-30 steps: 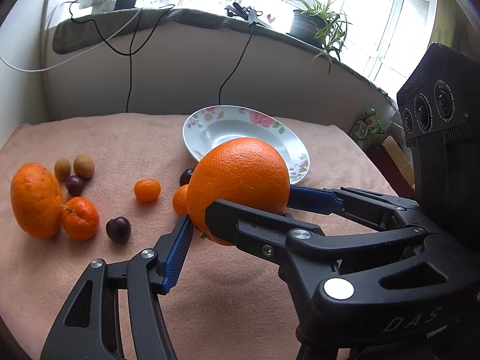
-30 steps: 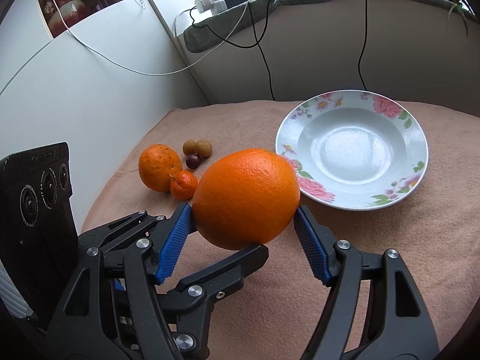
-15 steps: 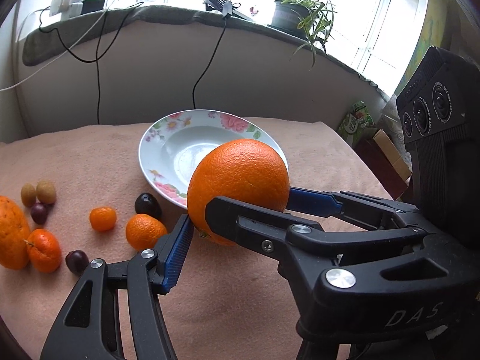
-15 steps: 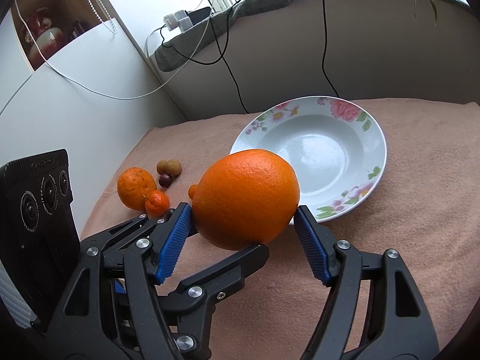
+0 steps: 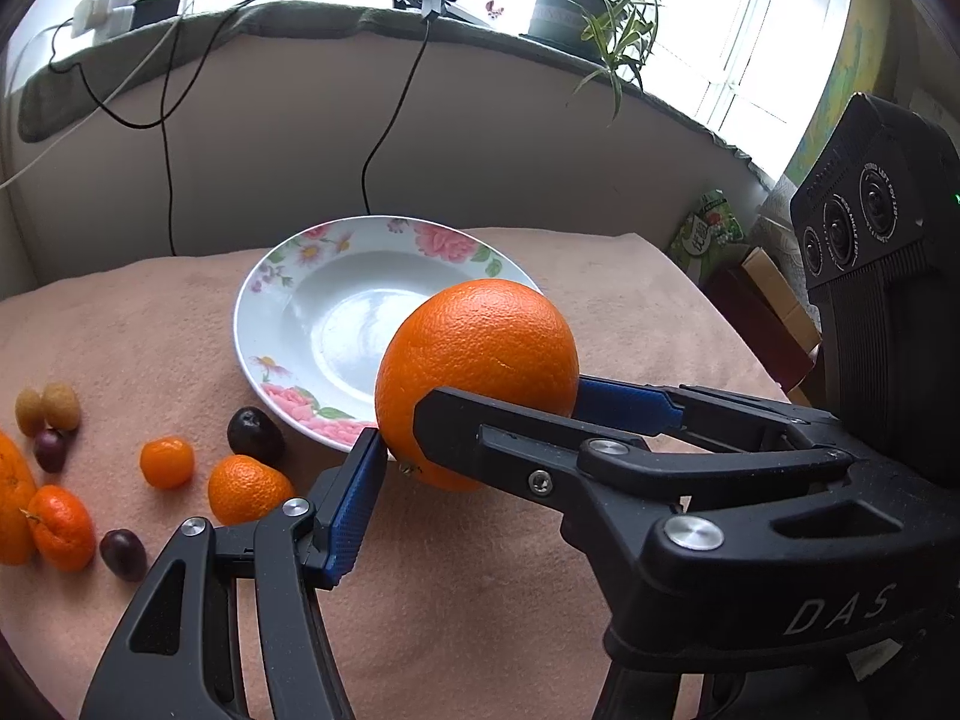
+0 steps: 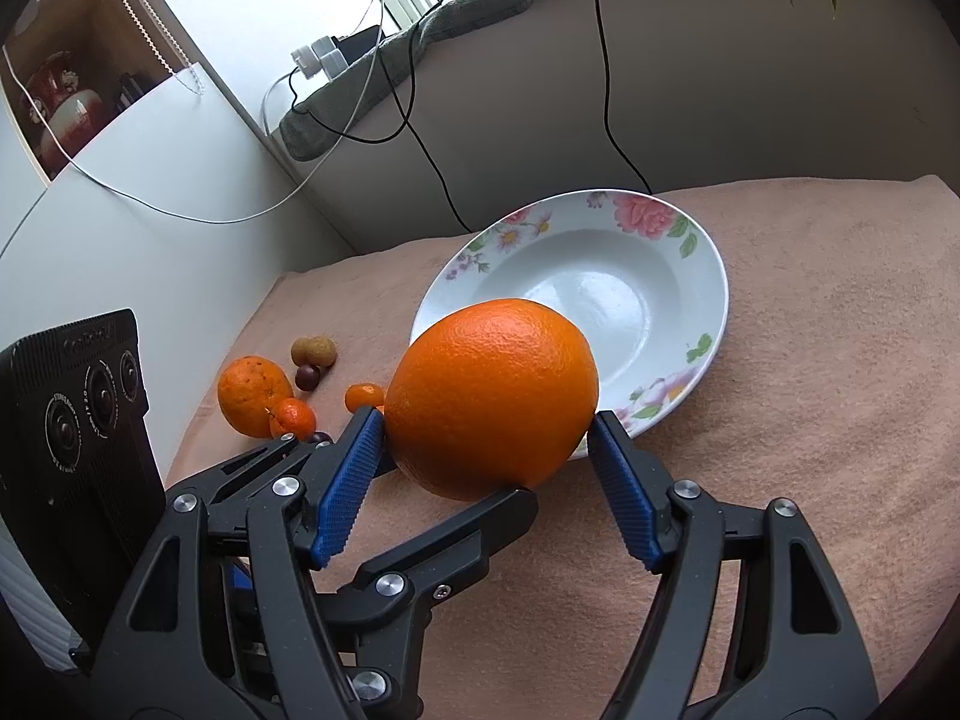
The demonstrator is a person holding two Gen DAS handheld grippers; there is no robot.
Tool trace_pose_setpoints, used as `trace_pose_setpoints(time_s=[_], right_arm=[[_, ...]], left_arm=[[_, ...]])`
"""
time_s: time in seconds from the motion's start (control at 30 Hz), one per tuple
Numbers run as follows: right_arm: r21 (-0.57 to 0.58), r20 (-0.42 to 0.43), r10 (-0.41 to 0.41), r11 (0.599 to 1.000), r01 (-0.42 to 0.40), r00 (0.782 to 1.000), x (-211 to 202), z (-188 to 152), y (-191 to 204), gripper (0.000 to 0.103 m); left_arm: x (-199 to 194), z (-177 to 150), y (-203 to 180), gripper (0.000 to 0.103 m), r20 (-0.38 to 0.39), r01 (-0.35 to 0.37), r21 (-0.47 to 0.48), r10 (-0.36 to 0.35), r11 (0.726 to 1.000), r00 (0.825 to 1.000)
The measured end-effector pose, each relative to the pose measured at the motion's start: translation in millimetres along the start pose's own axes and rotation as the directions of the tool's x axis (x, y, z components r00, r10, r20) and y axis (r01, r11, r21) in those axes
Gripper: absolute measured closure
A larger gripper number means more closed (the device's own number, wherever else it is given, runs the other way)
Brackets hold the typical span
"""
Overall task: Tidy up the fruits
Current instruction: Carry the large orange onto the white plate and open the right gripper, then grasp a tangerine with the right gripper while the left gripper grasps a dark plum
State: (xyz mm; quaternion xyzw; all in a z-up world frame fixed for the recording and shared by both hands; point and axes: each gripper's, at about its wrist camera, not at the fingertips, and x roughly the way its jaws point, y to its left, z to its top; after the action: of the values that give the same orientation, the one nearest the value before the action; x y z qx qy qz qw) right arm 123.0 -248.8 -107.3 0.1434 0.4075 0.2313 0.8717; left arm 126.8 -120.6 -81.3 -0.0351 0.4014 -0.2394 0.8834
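1. Large orange at centre of both views, lifted clear of the peach cloth and gripped from both sides at once.
2. Left gripper clamped on the orange, blue pads pressed to its lower left and right flanks.
3. Right gripper likewise clamped on the same orange, blue pads tight against both sides.
4. Floral plate just behind the orange, upper centre of frame, resting on the cloth, bowl bare.
5. Loose fruit at lower left in the left wrist view: two small tangerines, a dark plum, another dark one, two pale tan fruits, all well apart from the plate's bowl.
6. Potted plant on the sill, upper right.
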Motion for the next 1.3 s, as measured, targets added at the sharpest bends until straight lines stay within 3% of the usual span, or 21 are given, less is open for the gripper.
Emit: trace_pose_setpoints(time_s=[0.2,0.33,1.07,1.3], right_arm=[[-0.013,0.040,-0.033,0.999,0.033,0.999,-10,2,-1,0.029],[-0.017,0.059,-0.048,0.999,0.049,0.997,-15,3,0,0.022],[-0.088,0.114,-0.091,0.991,0.101,0.989,-34,-12,22,0.022],[-0.103,0.123,-0.096,0.989,0.109,0.988,-37,-18,28,0.022]], left_arm=[[-2,3,1,0.044,0.015,-0.034,0.012,0.034,0.999,0.999],[-5,2,4,0.044,0.021,-0.048,0.009,0.047,0.999,0.999],[-38,-15,27,0.044,0.059,-0.098,-0.034,0.099,0.995,0.993],[-53,-23,39,0.039,0.070,-0.134,-0.057,0.137,0.989,0.988]])
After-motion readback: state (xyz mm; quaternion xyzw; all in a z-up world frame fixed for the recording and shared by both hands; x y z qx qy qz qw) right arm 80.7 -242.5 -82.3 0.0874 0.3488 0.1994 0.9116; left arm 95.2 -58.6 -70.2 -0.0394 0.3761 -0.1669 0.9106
